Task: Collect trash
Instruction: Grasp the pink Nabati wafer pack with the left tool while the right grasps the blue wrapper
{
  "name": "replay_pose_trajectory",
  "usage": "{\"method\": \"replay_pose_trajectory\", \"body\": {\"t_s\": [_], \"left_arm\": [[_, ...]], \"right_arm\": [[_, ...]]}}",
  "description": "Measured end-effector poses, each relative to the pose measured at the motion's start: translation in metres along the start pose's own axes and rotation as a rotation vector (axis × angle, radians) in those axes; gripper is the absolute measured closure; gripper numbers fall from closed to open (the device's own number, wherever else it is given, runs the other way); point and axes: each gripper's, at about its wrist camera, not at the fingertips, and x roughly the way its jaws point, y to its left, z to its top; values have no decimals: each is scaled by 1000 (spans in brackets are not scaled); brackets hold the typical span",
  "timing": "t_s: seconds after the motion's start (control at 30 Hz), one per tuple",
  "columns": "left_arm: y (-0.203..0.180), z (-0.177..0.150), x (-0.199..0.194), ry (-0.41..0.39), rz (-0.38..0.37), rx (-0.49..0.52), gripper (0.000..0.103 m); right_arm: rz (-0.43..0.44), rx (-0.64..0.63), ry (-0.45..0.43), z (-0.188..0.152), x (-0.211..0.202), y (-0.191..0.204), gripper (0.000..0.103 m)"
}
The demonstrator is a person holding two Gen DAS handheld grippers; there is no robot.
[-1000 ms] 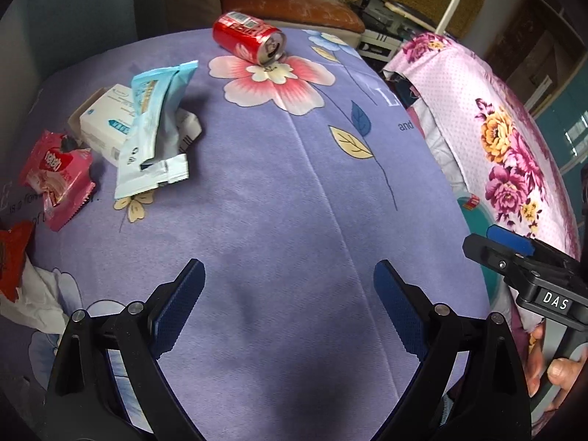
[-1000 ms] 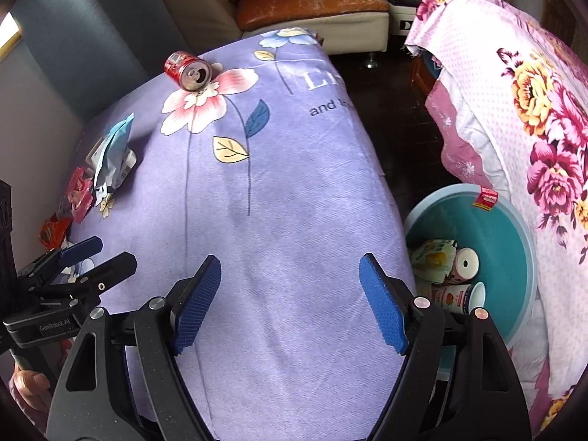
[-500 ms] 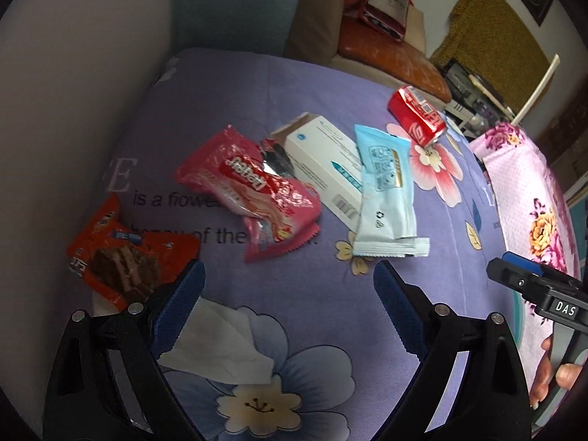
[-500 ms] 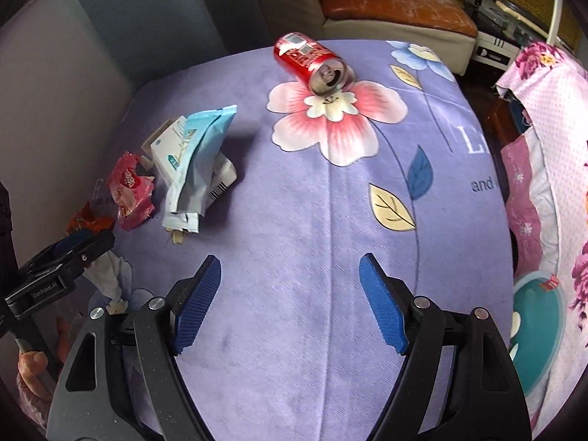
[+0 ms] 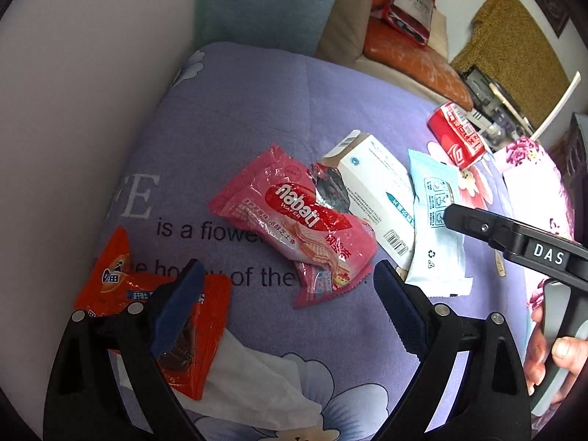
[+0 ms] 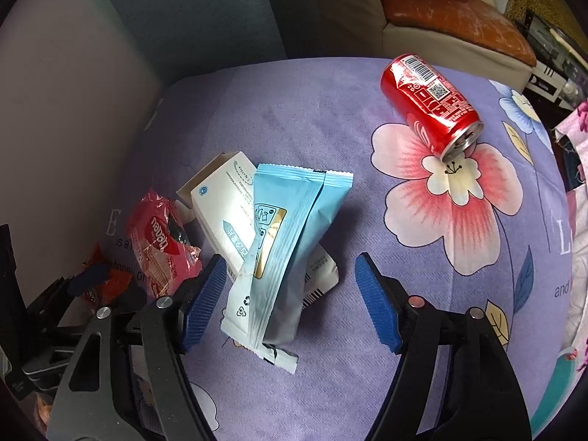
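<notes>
Trash lies on a purple flowered cloth (image 6: 330,128). My right gripper (image 6: 290,297) hangs over a light blue wrapper (image 6: 283,257). Its jaws are closing with the wrapper between them, and the pads are still clear of it. The wrapper leans on a white box (image 6: 224,202). A red can (image 6: 430,106) lies on its side farther back. My left gripper (image 5: 288,301) stands open just short of a pink wafer wrapper (image 5: 294,220). Its left finger hovers over an orange wrapper (image 5: 117,283). A white tissue (image 5: 257,386) lies below it.
A grey wall (image 5: 73,110) borders the cloth on the left. A sofa with an orange cushion (image 6: 452,14) stands behind. A teal bin's rim (image 6: 564,378) shows at the lower right edge. A hand (image 5: 551,352) holds the right gripper's handle close beside the left one.
Both views have swung left across the cloth, from the bin side to the trash pile. The right jaws have narrowed and now straddle the blue wrapper. The left gripper stays wide.
</notes>
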Motion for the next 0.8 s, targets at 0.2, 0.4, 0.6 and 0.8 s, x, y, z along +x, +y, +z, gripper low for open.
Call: {"method": "replay_pose_trajectory", "body": {"t_s": [0.2, 0.4, 0.6, 0.8], "left_arm": [[-6, 7, 21, 35, 16, -37, 10], [-18, 13, 39, 56, 14, -55, 10], [-31, 8, 42, 2, 88, -33, 36], [-33, -2, 33, -14, 94, -24, 56]], "right_arm": [[24, 16, 30, 4, 18, -5, 77], [28, 14, -12, -11, 2, -16, 81], [34, 22, -38, -32, -19, -33, 81], [23, 32, -79, -56, -38, -48, 81]]}}
